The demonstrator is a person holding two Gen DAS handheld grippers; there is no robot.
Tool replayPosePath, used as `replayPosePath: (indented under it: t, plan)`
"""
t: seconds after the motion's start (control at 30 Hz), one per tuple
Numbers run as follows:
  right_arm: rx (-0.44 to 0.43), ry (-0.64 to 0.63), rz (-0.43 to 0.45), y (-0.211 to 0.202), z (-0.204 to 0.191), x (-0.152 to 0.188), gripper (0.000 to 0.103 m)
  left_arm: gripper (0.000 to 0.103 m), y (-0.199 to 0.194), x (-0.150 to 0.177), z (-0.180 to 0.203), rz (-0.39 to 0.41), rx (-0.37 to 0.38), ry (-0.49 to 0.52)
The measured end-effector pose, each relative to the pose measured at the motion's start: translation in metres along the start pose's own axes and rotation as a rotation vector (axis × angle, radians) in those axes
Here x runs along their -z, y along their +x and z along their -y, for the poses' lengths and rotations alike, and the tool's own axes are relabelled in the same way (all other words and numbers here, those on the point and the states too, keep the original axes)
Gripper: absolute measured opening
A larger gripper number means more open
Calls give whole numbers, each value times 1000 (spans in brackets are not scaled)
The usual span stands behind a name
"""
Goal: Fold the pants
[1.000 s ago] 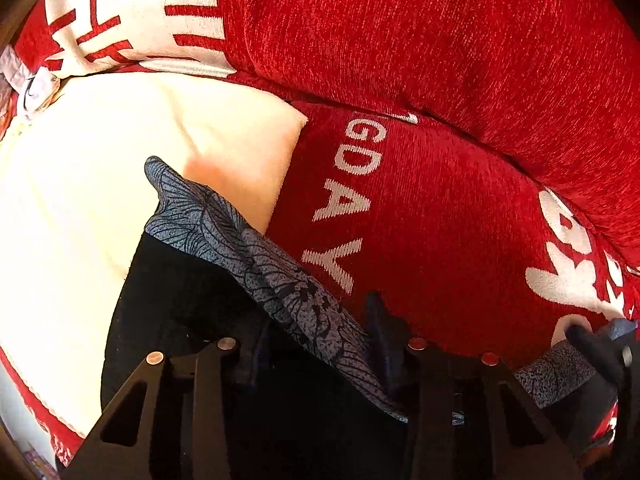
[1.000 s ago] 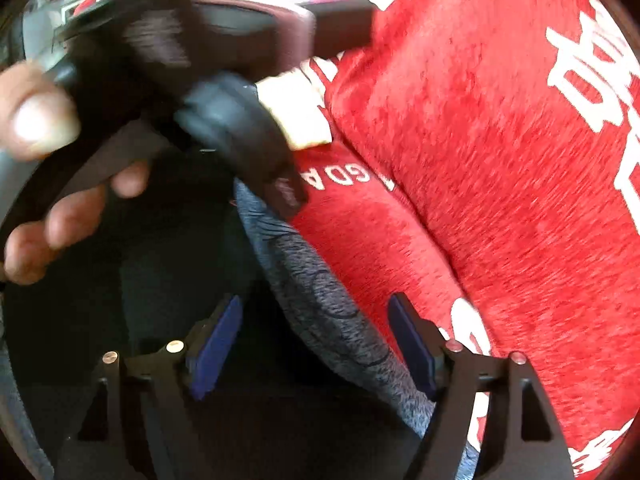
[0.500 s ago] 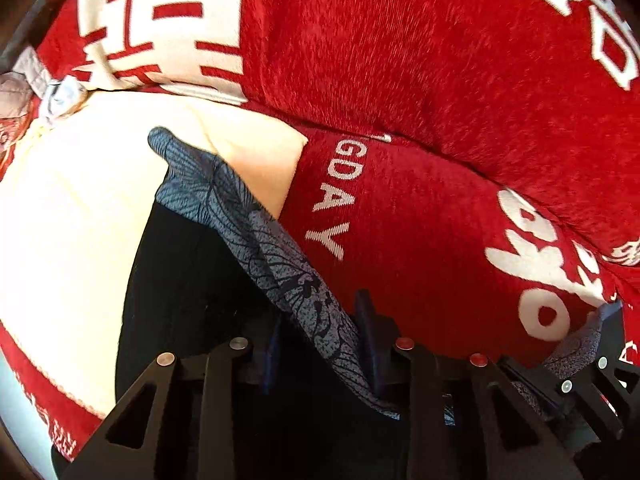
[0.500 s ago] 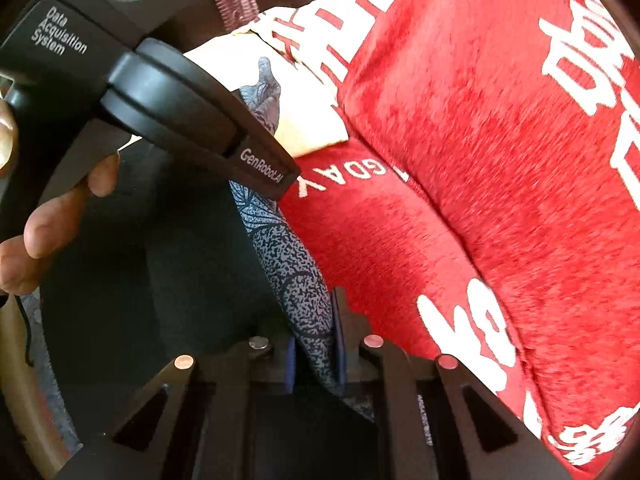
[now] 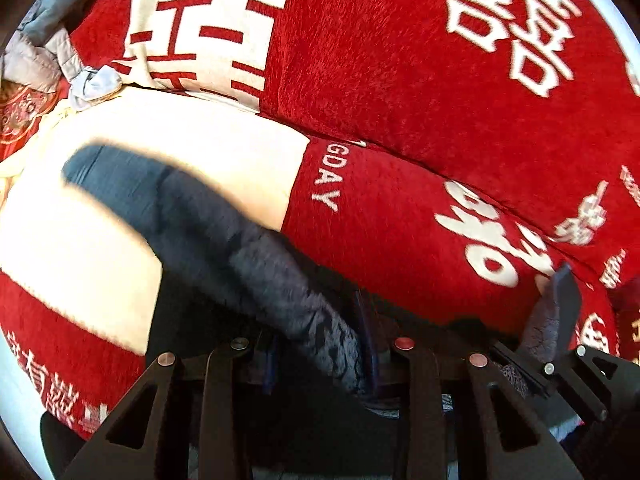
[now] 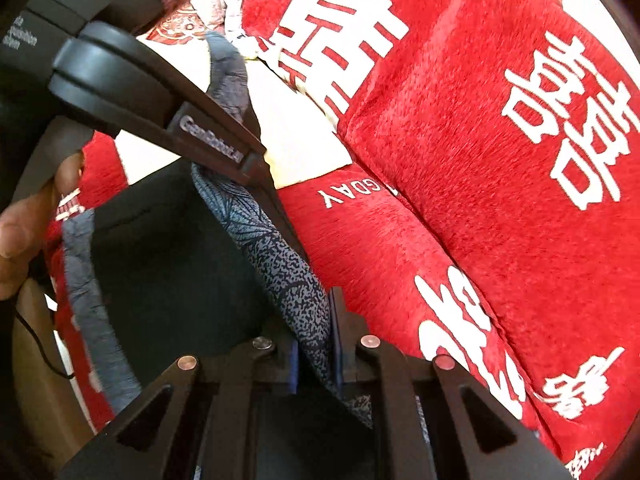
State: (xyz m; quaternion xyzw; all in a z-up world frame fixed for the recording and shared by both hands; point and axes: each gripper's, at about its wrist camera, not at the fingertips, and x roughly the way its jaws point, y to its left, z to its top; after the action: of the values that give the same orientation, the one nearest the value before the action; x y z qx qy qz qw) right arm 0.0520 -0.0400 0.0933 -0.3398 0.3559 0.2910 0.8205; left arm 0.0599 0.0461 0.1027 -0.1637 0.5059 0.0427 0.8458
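The pants (image 5: 224, 240) are black with a grey-blue patterned band along the edge. They lie on a red and cream sofa cover. My left gripper (image 5: 320, 356) is shut on the patterned band, which rises lifted and blurred toward the upper left. My right gripper (image 6: 316, 356) is shut on the same patterned band (image 6: 288, 276) further along. In the left wrist view the right gripper (image 5: 556, 320) shows at the lower right, holding fabric. In the right wrist view the left gripper's black body (image 6: 152, 100) and the hand holding it cross the upper left.
The red sofa backrest (image 5: 440, 80) with white characters rises behind the seat. A cream panel (image 5: 160, 152) of the seat cover lies under the pants. Crumpled grey cloth (image 5: 52, 52) sits at the far left corner.
The right gripper closed on the patterned band. Both grippers have lifted the band's edge upward, and the left view has shifted so that more of the backrest shows.
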Motion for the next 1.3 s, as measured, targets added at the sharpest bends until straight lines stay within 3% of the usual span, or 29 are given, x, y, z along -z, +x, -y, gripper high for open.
replayPosePath:
  t: [0.17, 0.3, 0.37, 0.43, 0.5, 0.57, 0.67, 0.73, 0.77, 0.8, 0.87, 0.97, 1.1, 1.23, 1.27, 1.3]
  plan:
    - [76, -11, -14, -13, -51, 30, 13, 35, -11, 56, -23, -17, 45, -11]
    - [71, 28, -57, -4, -92, 63, 13, 35, 8, 109, -52, -128, 58, -44]
    - [96, 37, -98, 9, -111, 80, 13, 35, 20, 131, -71, -185, 105, -99]
    - [150, 54, -75, 9, -117, 83, 14, 38, 17, 139, -77, -159, 122, -109]
    - [150, 98, -71, 7, -112, 81, 13, 45, 13, 139, -78, -146, 113, -96]
    - [163, 108, -77, 10, -110, 80, 13, 45, 13, 138, -81, -156, 102, -101]
    - [246, 32, -103, 10, -125, 81, 22, 45, 5, 136, -91, -172, 97, -128]
    - [245, -1, -111, 1, -132, 83, 36, 45, -6, 138, -101, -167, 87, -140]
    - [209, 7, -106, -8, -132, 84, 51, 45, -13, 139, -107, -158, 90, -150]
    - [175, 35, -88, -19, -129, 86, 58, 45, -22, 142, -114, -148, 91, -151]
    - [120, 122, -48, -41, -118, 90, 59, 45, -31, 141, -115, -140, 68, -130]
    - [101, 357, 6, -62, -68, 92, 66, 45, -35, 133, -98, -143, 86, -77]
    - [110, 579, -13, -50, -6, 90, 67, 45, -20, 114, -47, -145, 100, 45]
    - [-9, 746, -13, -30, 30, 84, 71, 45, 17, 104, -19, -206, 48, 92]
    - [-9, 765, -34, -22, 34, 83, 71, 47, 24, 105, -15, -203, 12, 107]
    - [23, 765, -73, -14, 36, 82, 71, 59, 22, 107, -12, -182, 6, 126]
